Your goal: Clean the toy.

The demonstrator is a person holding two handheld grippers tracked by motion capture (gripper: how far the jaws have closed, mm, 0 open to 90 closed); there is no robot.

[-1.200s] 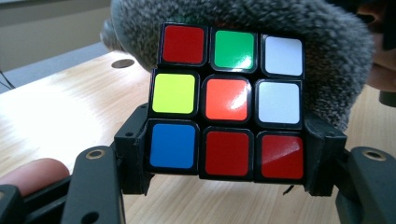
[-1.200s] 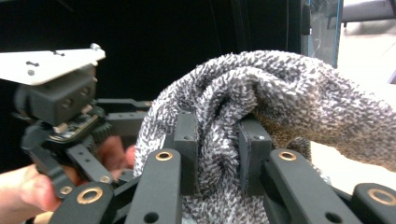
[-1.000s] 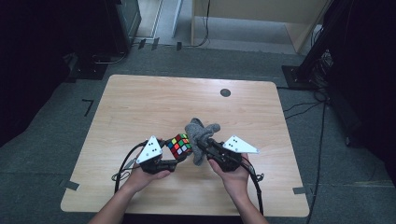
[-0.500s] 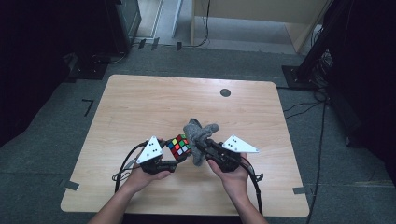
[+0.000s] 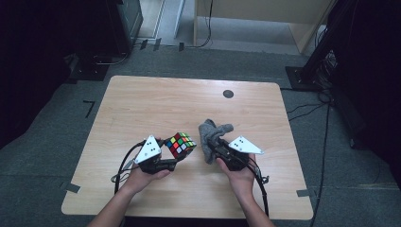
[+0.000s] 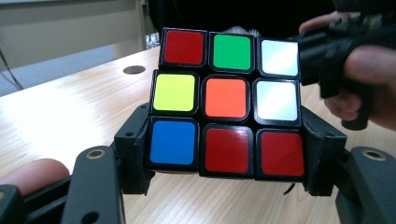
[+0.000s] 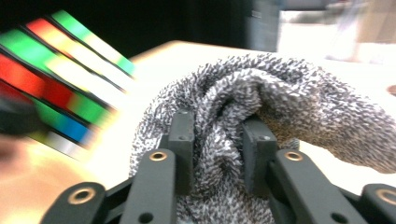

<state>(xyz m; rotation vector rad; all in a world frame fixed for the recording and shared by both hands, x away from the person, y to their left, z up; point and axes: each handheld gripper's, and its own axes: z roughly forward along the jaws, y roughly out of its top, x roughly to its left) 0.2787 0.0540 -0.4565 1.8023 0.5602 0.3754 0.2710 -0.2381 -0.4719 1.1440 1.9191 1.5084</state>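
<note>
1. Multicoloured 3×3 puzzle cube with black frame (image 5: 180,144) (image 6: 225,102): held off the light wooden tabletop (image 5: 156,101), over its near-centre part. In the left gripper view the facing side reads, top row: red, green, white; middle row: yellow, orange, white; bottom row: blue, red, red. It appears as a colour blur at the left of the right gripper view (image 7: 56,79).

2. Left gripper (image 5: 176,153) (image 6: 226,161): black, with a grey three-cornered plate on top, in the person's left hand (image 5: 142,172). Its jaws stand at a middling width, clamped on the lower sides of the cube, one pad at each side of the bottom row.

3. Grey knitted fabric piece, crumpled, sock-like (image 5: 213,135) (image 7: 280,107): bunched upright just right of the cube, apart from it. Whether its lower edge rests on the tabletop cannot be told.

4. Right gripper (image 5: 215,149) (image 7: 217,154): same make, in the person's right hand (image 5: 241,175). Its jaws are narrow, with a fold of the fabric pinched between the pads; they have just been opening slightly, the fabric still between them.

5. Tabletop fittings: a dark round grommet (image 5: 228,93) (image 6: 134,69) near the far edge, well apart from both held things.

6. Surroundings: grey carpet floor (image 5: 61,127) around the tabletop; black cables (image 5: 326,142) on the floor at the right.

7. Containers: none in use; both items are carried in jaws.
</note>
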